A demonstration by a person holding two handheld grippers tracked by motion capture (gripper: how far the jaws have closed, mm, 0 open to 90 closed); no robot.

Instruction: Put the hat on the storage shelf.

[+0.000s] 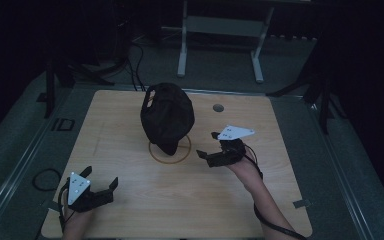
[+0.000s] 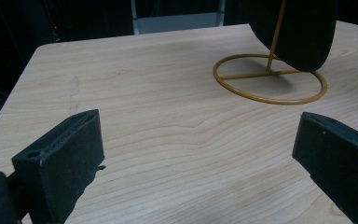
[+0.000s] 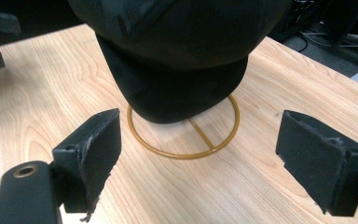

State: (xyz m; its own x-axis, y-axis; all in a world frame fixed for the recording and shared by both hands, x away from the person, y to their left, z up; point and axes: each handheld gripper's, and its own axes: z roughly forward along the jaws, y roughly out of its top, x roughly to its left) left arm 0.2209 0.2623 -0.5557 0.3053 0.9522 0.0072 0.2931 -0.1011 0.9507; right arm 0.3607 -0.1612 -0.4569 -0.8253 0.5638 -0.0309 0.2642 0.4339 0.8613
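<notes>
Approach stage, by the look of it: cap point(image 1: 167, 117) on stand point(image 3: 182, 140) sits just ahead of right gripper point(image 1: 213, 146), jaws wide and empty, left gripper point(image 1: 101, 183) likewise spread, well back; next likely closing on the brim, square and level.

No legible text, label or number.

A cap point(image 1: 167, 116) sat on a stand point(image 1: 169, 150) at the middle of the counter point(image 1: 130, 200). The right hand-held gripper point(image 1: 208, 145) lay just right of the stand; the left hand-held gripper point(image 1: 100, 181) was near the front left corner, well apart.
</notes>
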